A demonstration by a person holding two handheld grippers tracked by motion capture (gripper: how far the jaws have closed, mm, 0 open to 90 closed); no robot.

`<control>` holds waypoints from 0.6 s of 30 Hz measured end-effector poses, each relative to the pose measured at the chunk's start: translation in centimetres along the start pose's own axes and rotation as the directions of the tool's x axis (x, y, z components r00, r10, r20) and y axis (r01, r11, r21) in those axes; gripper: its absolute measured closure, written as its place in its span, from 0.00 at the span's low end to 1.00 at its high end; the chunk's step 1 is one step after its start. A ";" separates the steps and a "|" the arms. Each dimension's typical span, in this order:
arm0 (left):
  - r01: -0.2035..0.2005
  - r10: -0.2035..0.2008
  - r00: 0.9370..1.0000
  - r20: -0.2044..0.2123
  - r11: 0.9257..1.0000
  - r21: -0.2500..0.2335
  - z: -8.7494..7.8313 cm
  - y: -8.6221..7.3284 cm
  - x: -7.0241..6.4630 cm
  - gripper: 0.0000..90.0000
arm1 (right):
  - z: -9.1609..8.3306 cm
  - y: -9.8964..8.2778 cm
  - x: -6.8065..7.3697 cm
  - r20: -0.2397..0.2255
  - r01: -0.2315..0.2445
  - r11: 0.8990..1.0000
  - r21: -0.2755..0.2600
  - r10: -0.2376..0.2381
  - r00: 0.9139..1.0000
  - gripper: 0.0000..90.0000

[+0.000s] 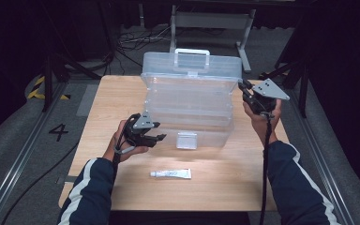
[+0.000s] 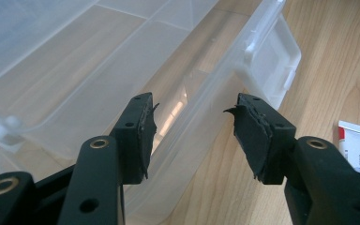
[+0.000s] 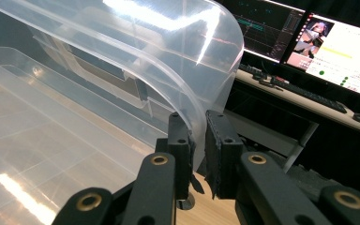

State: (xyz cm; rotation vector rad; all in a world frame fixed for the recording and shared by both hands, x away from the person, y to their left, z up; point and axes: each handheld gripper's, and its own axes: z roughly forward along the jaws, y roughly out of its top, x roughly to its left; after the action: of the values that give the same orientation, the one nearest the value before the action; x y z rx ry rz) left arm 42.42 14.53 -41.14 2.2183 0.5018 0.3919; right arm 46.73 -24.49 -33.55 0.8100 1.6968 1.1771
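High view: my right gripper (image 1: 244, 87) pinches the clear box's lid (image 1: 192, 64); my left gripper (image 1: 160, 136), jaws wide, is nearer the tube (image 1: 170, 174) lying crosswise before the box.

A wooden worktop (image 1: 215, 187) stood on grey floor with a painted "4" (image 1: 58, 132), hazard tape (image 1: 38, 86) and loose cables (image 1: 136, 42) behind. In the right gripper view, two lit monitors (image 3: 333, 47) sat above a keyboard (image 3: 309, 96) on a desk.

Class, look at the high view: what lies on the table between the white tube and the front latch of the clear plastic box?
Nothing: in the high view, bare wooden table separates the tube from the box's latch.
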 end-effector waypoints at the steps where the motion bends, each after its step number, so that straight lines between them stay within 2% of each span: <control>1: 0.000 0.000 1.000 0.002 1.000 -0.001 0.1 0.0 0.0 0.55 | 0.0 0.1 0.0 0.004 0.003 1.000 0.003 -0.003 1.000 0.91; 6: -0.014 0.014 1.000 0.006 1.000 0.015 0.5 0.4 -0.2 0.55 | 0.3 0.3 -0.2 0.003 0.004 1.000 0.005 -0.004 1.000 0.91; 14: -0.028 0.026 0.999 0.039 0.998 0.052 1.5 1.0 -0.3 0.55 | 0.6 0.6 -0.3 0.011 0.012 1.000 0.016 -0.012 1.000 0.92; 16: -0.032 0.029 0.999 0.044 0.997 0.075 1.8 1.0 -0.3 0.56 | 0.6 0.6 -0.4 0.012 0.012 1.000 0.016 -0.013 1.000 0.92; 17: -0.039 0.035 0.998 0.044 0.995 0.093 2.1 1.0 -0.5 0.58 | 0.6 0.6 -0.4 0.013 0.013 1.000 0.016 -0.013 1.000 0.93; 18: -0.061 0.059 0.998 0.028 0.993 0.103 2.3 1.1 -0.6 0.58 | 0.7 0.6 -0.4 0.015 0.012 1.000 0.015 -0.013 1.000 0.93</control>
State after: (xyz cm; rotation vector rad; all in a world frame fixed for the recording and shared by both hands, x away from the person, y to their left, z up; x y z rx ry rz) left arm 43.10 12.09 -41.83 2.3400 0.4517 0.3767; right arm 47.53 -24.40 -32.95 0.8143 1.6984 1.1484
